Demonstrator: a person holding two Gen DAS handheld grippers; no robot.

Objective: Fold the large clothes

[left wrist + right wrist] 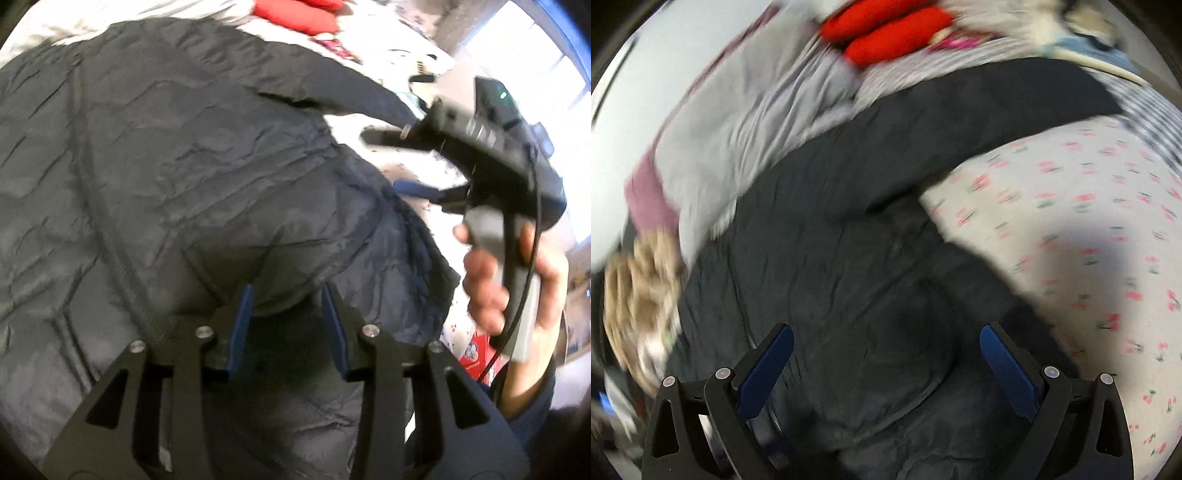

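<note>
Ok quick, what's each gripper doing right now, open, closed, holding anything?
Left gripper: open, jaws apart over the dark jacket, nothing held.
Right gripper: open wide above the jacket, nothing held.

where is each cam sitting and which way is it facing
Left wrist: on the left gripper, angled down at the dark jacket; its own open fingers show, plus the right gripper in a hand.
Right wrist: on the right gripper, angled down at the jacket and floral sheet; open fingers show.
Shared: jacket, red cushions.
</note>
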